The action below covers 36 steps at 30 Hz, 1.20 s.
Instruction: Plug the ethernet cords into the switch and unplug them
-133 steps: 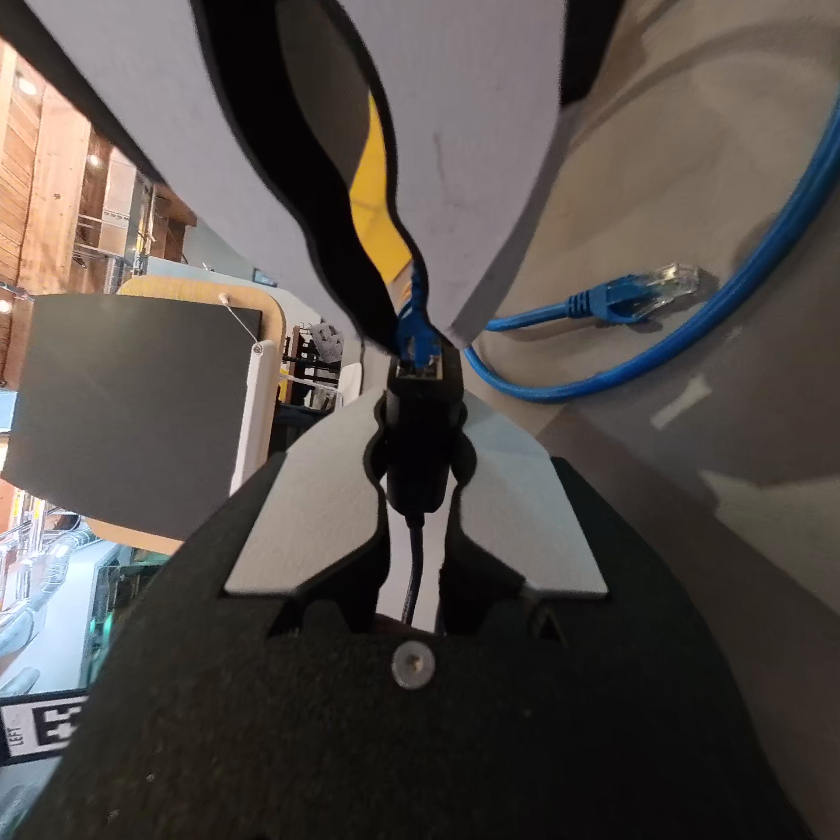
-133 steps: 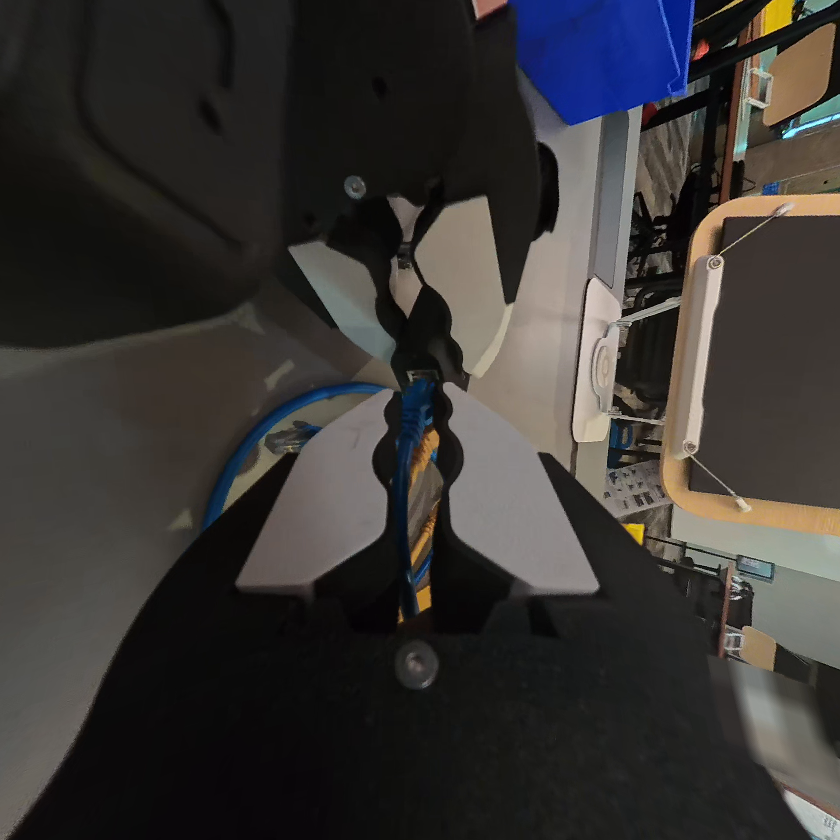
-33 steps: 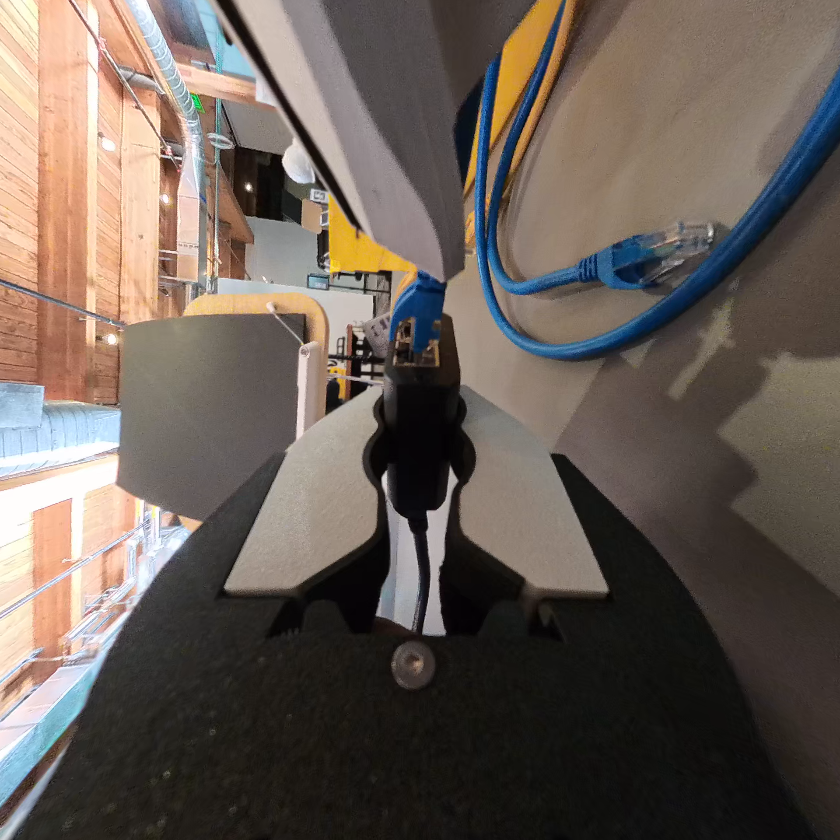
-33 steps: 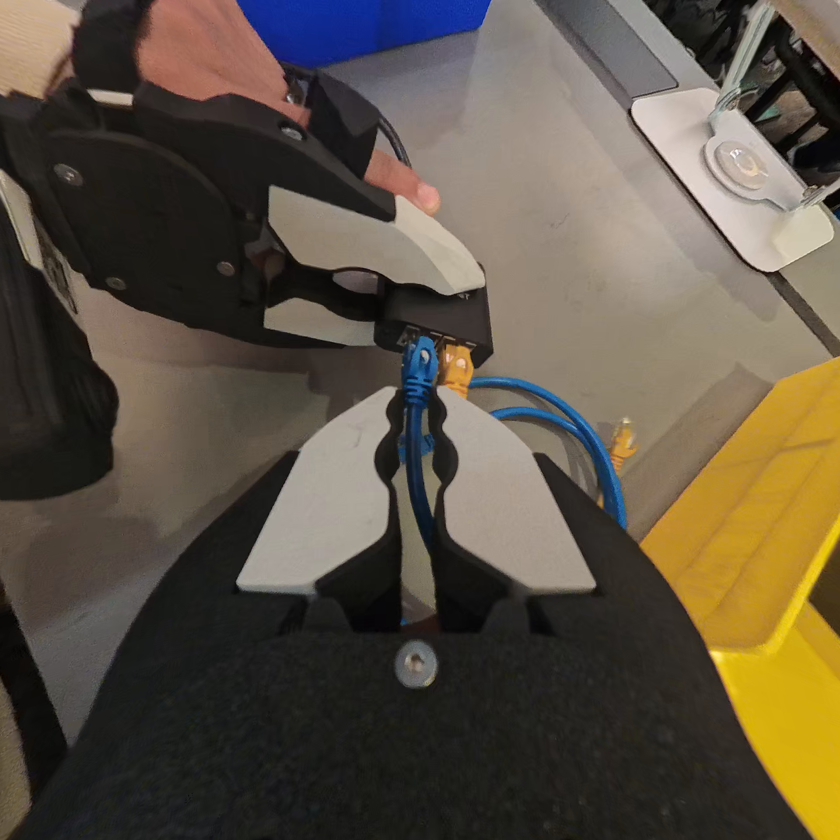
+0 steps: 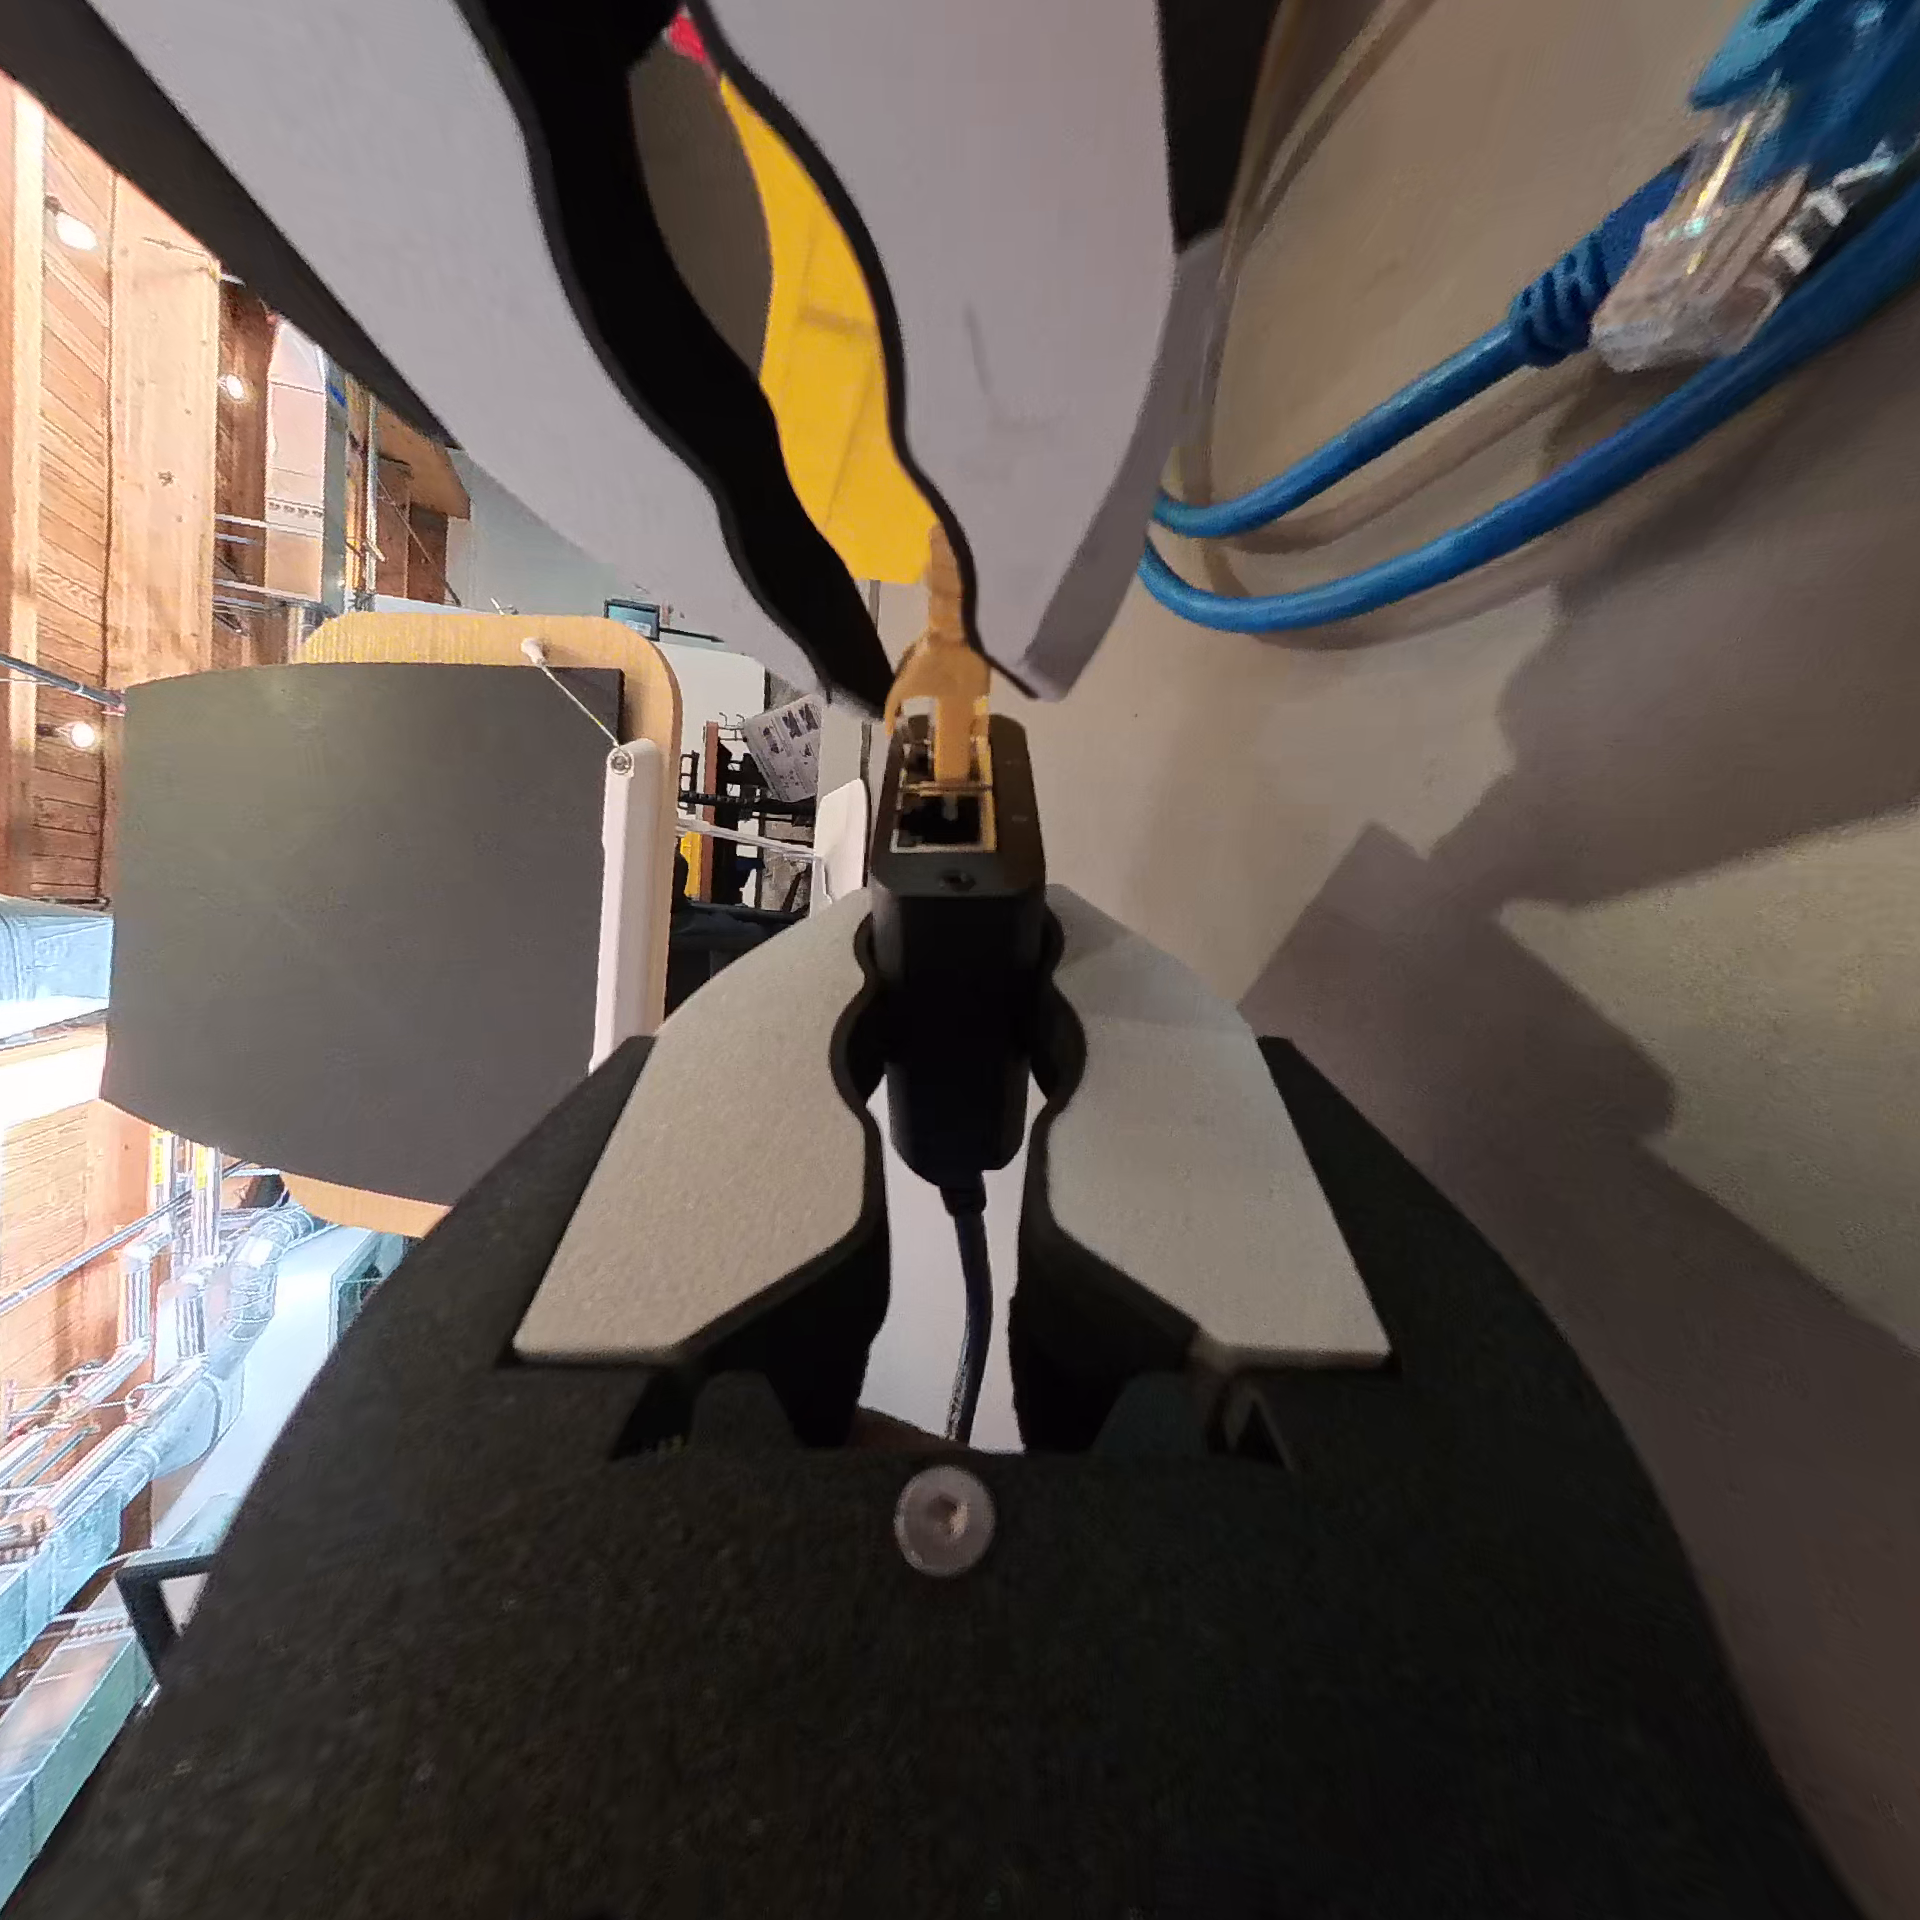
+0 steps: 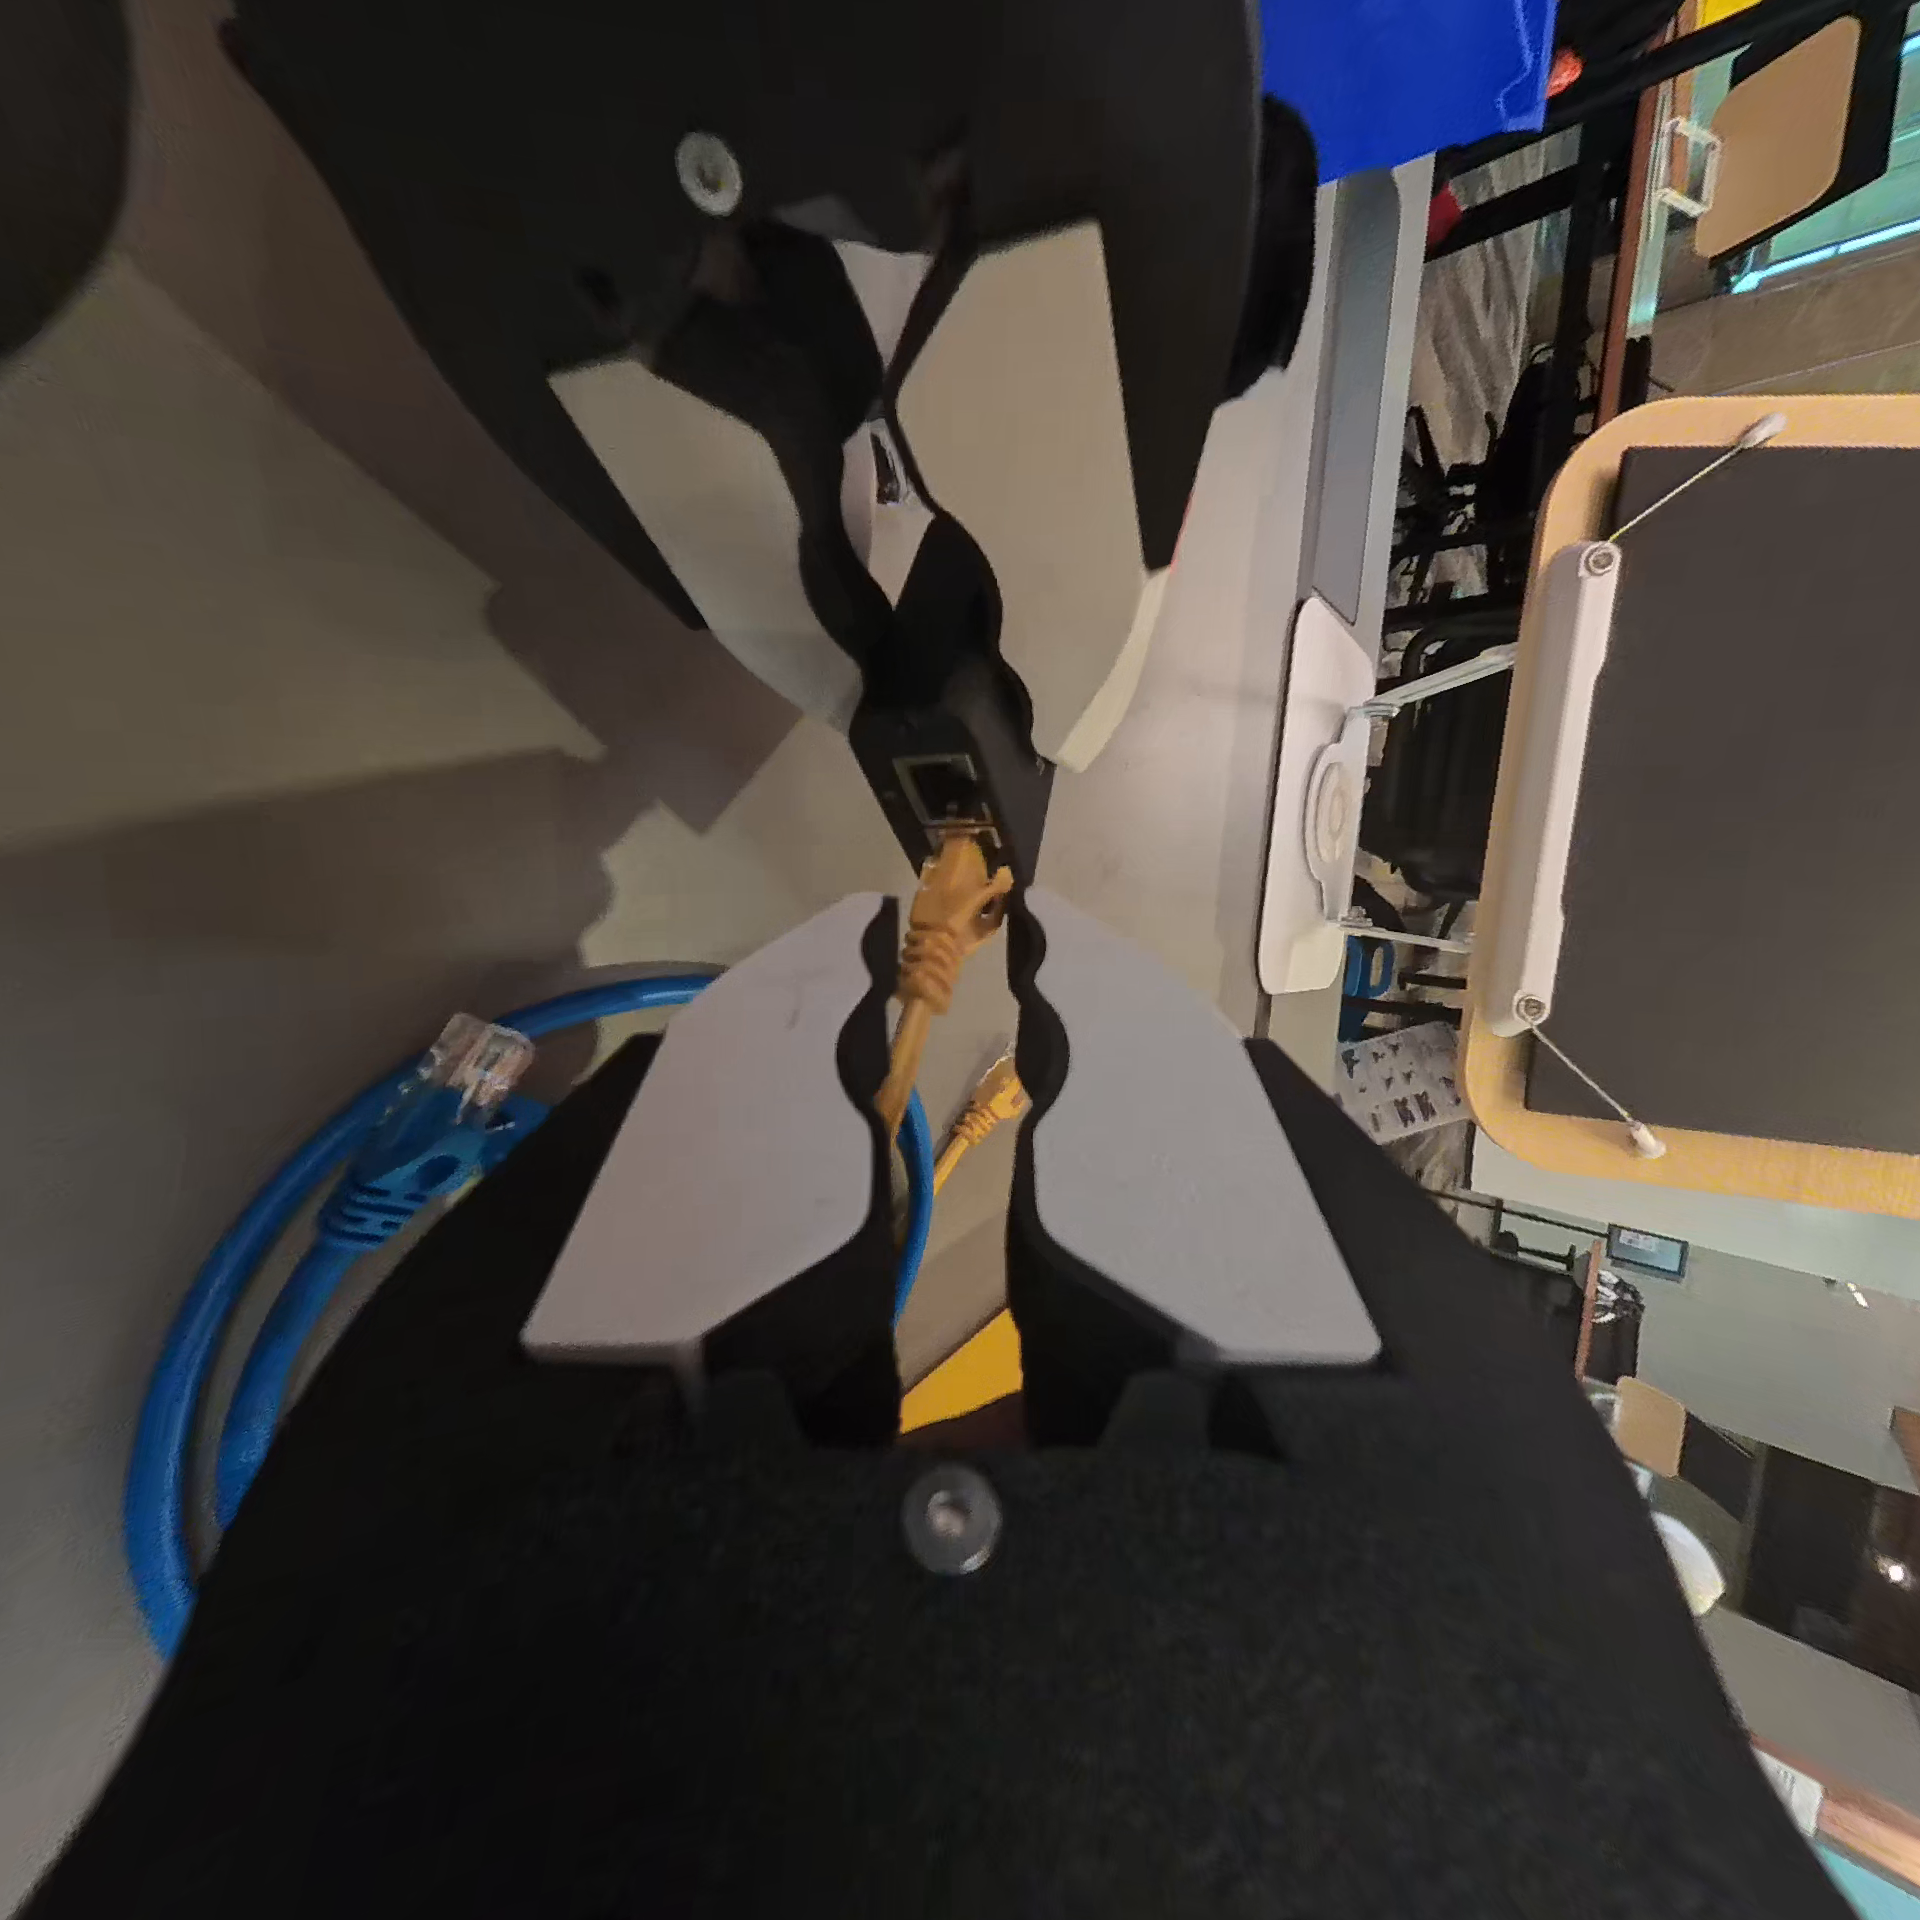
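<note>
My left gripper (image 5: 956,925) is shut on the small black switch (image 5: 1000,800) and holds it above the grey table (image 5: 1558,935), ports facing away. An orange cord's plug (image 5: 940,717) sits in one port; the port beside it is empty. My right gripper (image 6: 954,914) faces the switch (image 6: 1003,774) and is shut on the orange plug (image 6: 951,904) at its boot. The orange cord runs back between its fingers. The blue cord (image 6: 208,1351) lies coiled on the table with a loose clear-tipped plug (image 6: 473,1060), which also shows in the left wrist view (image 5: 1683,270).
A second orange plug (image 6: 992,1101) lies on the table below the right gripper. A yellow bin (image 5: 821,343) is behind the right gripper. A blue bin (image 6: 1392,73), a white stand (image 6: 1314,810) and a dark panel in a wooden frame (image 6: 1756,790) are at the table's far side. The tips of both grippers are at nearly the same place.
The blue plug my right gripper held in the switch is out of it. The right gripper now holds the orange plug. The left gripper still holds the switch, turned back on its side.
</note>
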Tool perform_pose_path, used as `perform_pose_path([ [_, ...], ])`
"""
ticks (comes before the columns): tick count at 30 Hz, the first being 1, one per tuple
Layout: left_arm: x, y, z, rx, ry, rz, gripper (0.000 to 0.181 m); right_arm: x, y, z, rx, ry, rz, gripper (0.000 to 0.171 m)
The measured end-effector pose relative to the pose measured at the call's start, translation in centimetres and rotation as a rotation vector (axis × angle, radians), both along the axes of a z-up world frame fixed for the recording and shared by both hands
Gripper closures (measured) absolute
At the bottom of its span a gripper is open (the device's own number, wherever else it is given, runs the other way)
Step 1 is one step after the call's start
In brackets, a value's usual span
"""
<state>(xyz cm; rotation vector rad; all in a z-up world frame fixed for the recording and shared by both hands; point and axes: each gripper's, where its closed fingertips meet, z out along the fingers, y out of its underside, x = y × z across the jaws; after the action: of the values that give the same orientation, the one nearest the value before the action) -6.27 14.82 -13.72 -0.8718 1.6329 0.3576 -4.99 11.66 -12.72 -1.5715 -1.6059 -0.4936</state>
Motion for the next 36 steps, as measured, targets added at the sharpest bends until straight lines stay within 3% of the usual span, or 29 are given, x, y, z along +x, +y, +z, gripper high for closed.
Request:
perform_pose_path([
  [6, -0.1, 0.2, 0.2, -0.014, -0.008, 0.006, 0.157, -0.3, 0.1, 0.5, 0.088, -0.019, 0.029, 0.153],
  [20, 0.0, 0.3, 0.0, 0.040, 0.016, 0.044, 0.157, -0.1, 0.1, -0.2, 0.000, -0.006, 0.018, 0.160],
  [22, -0.1, 0.7, 0.7, 0.058, -0.009, 0.050, 0.158, -0.4, 0.4, 0.5, 0.045, 0.062, 0.001, 0.159],
  [25, -0.2, 0.7, 1.0, 0.077, -0.018, 0.039, 0.158, -0.6, 0.1, 1.0, -0.053, 0.185, -0.088, 0.157],
  [28, -0.3, 1.0, 1.3, 0.120, -0.016, 0.051, 0.158, -0.4, -0.3, 1.2, -0.211, 0.358, -0.217, 0.142],
  [32, -0.3, 0.9, 1.8, 0.126, -0.033, 0.046, 0.158, -0.2, -0.6, 1.2, -0.371, 0.592, -0.330, 0.148],
  [36, -0.1, 0.6, 1.6, 0.137, -0.027, 0.038, 0.158, -0.5, -0.1, 1.1, -0.376, 0.676, -0.345, 0.157],
])
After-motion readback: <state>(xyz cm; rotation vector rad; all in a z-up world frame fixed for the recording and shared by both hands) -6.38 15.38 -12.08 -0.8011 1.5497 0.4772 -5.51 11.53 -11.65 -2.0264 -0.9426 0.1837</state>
